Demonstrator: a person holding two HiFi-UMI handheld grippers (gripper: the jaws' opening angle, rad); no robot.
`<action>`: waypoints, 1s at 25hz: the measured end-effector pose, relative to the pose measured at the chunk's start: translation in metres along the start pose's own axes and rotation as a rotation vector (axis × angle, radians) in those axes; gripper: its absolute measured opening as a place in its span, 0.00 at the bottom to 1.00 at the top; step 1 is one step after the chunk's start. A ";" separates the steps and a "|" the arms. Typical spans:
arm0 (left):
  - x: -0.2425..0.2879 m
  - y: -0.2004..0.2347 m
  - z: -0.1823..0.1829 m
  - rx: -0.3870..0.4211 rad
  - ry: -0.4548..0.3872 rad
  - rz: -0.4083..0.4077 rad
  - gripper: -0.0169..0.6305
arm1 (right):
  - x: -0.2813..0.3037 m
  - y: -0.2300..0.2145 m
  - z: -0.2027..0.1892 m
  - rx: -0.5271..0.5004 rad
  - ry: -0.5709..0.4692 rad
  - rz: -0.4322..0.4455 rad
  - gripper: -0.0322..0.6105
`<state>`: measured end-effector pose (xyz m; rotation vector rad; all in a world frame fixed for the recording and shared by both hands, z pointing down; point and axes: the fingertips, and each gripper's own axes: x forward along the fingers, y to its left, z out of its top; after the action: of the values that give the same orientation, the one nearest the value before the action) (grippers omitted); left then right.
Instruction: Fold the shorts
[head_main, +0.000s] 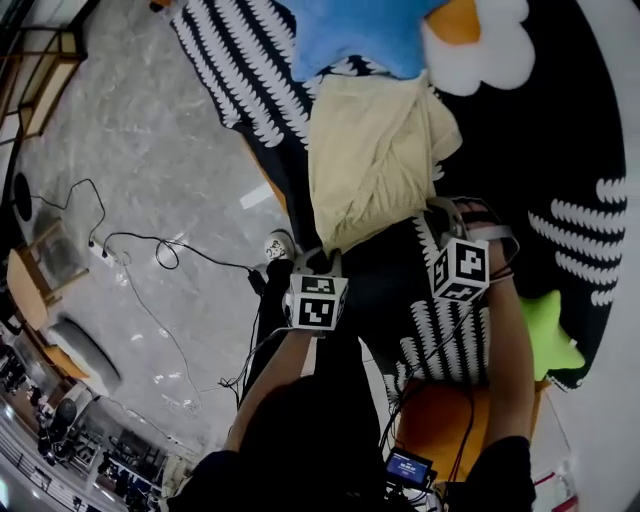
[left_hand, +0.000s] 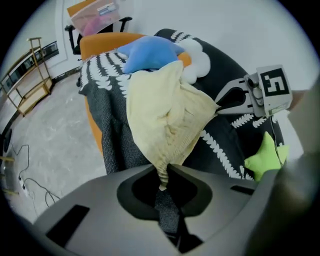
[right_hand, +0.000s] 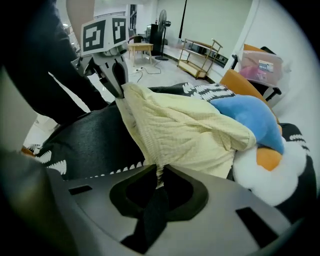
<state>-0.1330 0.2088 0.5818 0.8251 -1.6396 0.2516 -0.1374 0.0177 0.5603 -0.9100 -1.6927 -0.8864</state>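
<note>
**Both grippers clamped on the near hem of the shorts**

The pale yellow shorts lie rumpled on a black throw with white leaf print, which covers an orange couch. The left gripper has its jaws nipped together on a bunched corner of the cloth at the shorts' near left edge. In its own view the fabric runs straight down into the narrow gap. The right gripper pinches the near right corner the same way, its jaws nearly together on a thin fold. Both point steeply down, and the hem runs between them.

At the far end a blue star cushion sits against the shorts and seems to overlap their edge, though I can't be sure it rests on them. A white flower cushion with an orange centre is just beside it. A green star cushion lies off to the right, well clear. Cables trail across the grey floor to the left.
</note>
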 end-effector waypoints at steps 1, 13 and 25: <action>-0.005 -0.005 0.002 0.020 -0.007 -0.010 0.07 | -0.008 0.005 -0.005 0.011 0.018 0.002 0.14; -0.053 -0.089 -0.028 0.255 0.045 -0.286 0.06 | -0.102 0.106 -0.063 0.216 0.220 -0.029 0.14; -0.100 -0.078 -0.099 0.094 -0.036 -0.308 0.05 | -0.119 0.217 -0.026 0.386 0.212 -0.075 0.16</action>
<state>-0.0045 0.2469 0.4929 1.1454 -1.5179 0.0976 0.0927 0.0732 0.4840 -0.4784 -1.6435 -0.6465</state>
